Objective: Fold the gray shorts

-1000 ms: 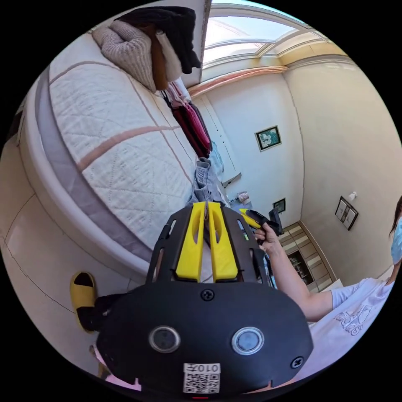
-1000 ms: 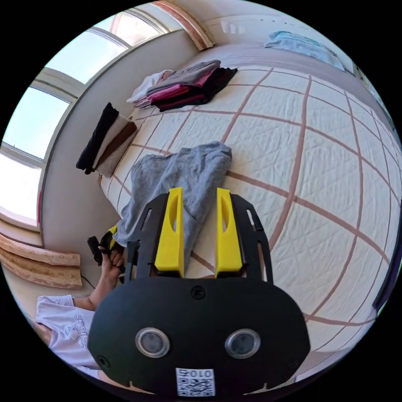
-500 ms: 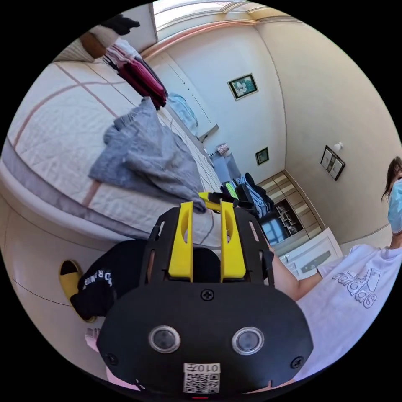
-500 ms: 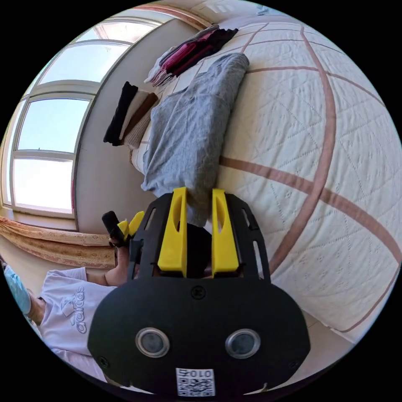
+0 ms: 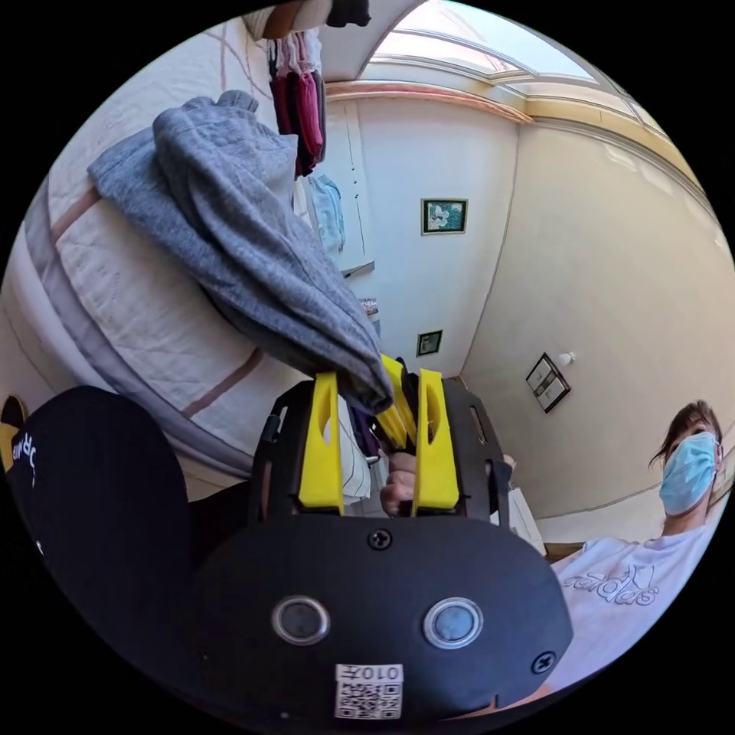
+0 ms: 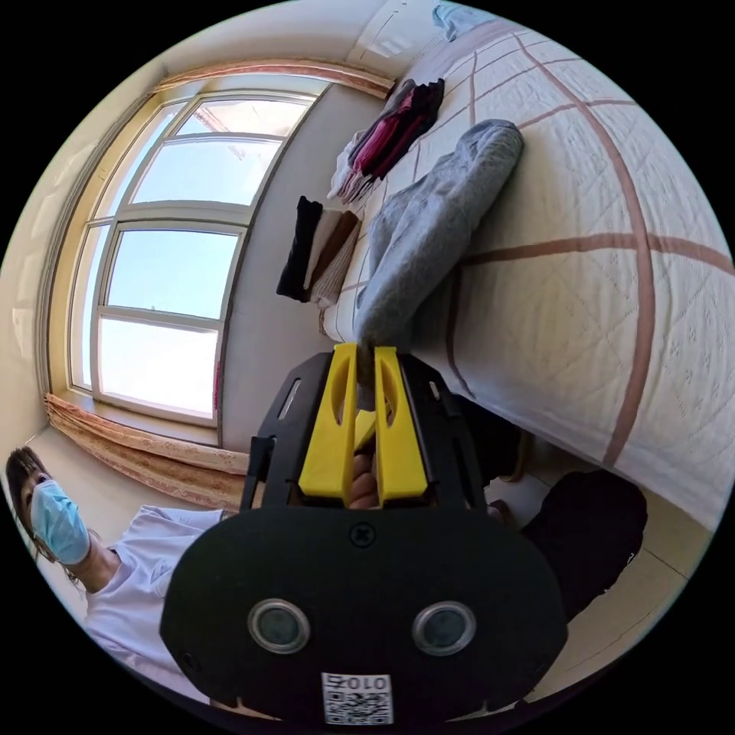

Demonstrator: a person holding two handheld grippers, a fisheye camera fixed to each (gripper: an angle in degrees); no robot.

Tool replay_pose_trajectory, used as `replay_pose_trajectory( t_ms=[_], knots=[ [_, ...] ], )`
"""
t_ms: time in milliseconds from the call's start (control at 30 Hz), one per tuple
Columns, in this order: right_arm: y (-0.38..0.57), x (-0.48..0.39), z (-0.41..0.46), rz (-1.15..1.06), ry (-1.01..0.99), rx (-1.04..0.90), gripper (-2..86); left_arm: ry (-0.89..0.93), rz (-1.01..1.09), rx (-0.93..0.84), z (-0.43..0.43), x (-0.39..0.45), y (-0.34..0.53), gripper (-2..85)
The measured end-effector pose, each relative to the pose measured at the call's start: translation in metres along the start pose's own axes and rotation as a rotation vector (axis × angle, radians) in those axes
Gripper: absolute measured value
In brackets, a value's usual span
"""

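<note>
Quilted white bedspread with pink stripes (image 6: pixel 582 253), folded pink and dark clothes stack (image 6: pixel 390 134) at its far edge, framed flower picture (image 5: pixel 443 216) — cream wall, large bright window (image 6: pixel 164 253).

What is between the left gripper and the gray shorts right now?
Nothing visible. The shorts' near end hangs right over the open left gripper, though whether they touch is unclear. The right gripper, shut on that same end, shows between the left gripper's jaws.
</note>
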State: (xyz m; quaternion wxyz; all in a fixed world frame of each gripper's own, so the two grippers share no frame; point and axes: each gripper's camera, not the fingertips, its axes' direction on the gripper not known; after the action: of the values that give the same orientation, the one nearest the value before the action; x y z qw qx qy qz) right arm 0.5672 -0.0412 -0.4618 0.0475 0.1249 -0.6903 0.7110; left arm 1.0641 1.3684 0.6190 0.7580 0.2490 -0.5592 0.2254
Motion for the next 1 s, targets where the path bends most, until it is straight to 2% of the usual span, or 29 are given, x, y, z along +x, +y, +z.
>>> replay_pose_trajectory(
  t_ms=[233, 433, 633, 800, 1000],
  knots=[
    [0.035, -0.003, -0.012, 0.001, -0.030, 0.081, 5.5, 0.047, -0.106, 0.018, 0.009, -0.001, 0.014, 8.7],
    [0.047, 0.001, -0.028, -0.086, -0.087, 0.040, 7.0, -0.044, 0.002, -0.011, 0.005, 0.029, 0.000, 5.5],
    [0.026, 0.033, -0.084, 0.008, -0.049, 0.138, 13.0, -0.070, 0.105, -0.023, -0.011, 0.063, -0.015, 4.3],
    [-0.021, 0.043, -0.071, 0.068, 0.008, 0.010, 14.4, -0.071, 0.096, -0.005, -0.015, 0.079, -0.009, 4.1],
    [-0.045, 0.063, -0.066, 0.176, -0.200, 0.125, 12.0, -0.050, 0.103, 0.004, -0.006, 0.100, -0.007, 4.0]
  ],
)
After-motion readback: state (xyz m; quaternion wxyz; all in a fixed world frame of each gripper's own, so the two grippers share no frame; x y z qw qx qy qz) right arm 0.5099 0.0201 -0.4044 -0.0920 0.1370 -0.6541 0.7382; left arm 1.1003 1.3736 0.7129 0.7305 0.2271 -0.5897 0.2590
